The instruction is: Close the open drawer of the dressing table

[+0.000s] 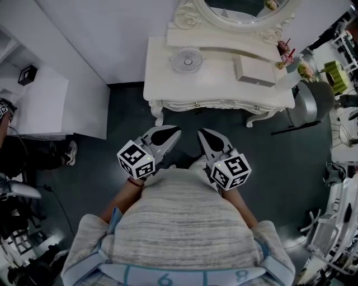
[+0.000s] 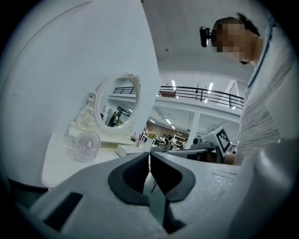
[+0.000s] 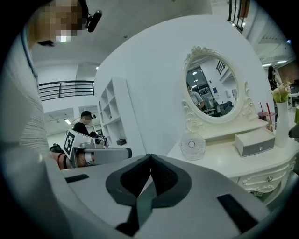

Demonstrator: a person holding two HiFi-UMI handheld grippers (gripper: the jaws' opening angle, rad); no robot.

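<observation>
The white dressing table (image 1: 162, 72) stands ahead of me, with an oval mirror (image 1: 246, 11), a small round fan (image 1: 188, 59) and a small white box (image 1: 254, 71) on its top. Its front drawers with small knobs (image 1: 196, 104) look flush with the carved front edge; I cannot make out an open one. My left gripper (image 1: 178, 131) and right gripper (image 1: 201, 132) are held close to my body above the dark floor, well short of the table. Both are shut with nothing between the jaws, as the left gripper (image 2: 149, 153) and right gripper (image 3: 150, 155) views confirm.
A white shelf unit (image 1: 56, 100) stands to the left of the table. A person in dark clothes (image 1: 22, 156) stands at the far left. A grey chair (image 1: 310, 103) and a vase with flowers (image 1: 288, 53) are at the table's right end.
</observation>
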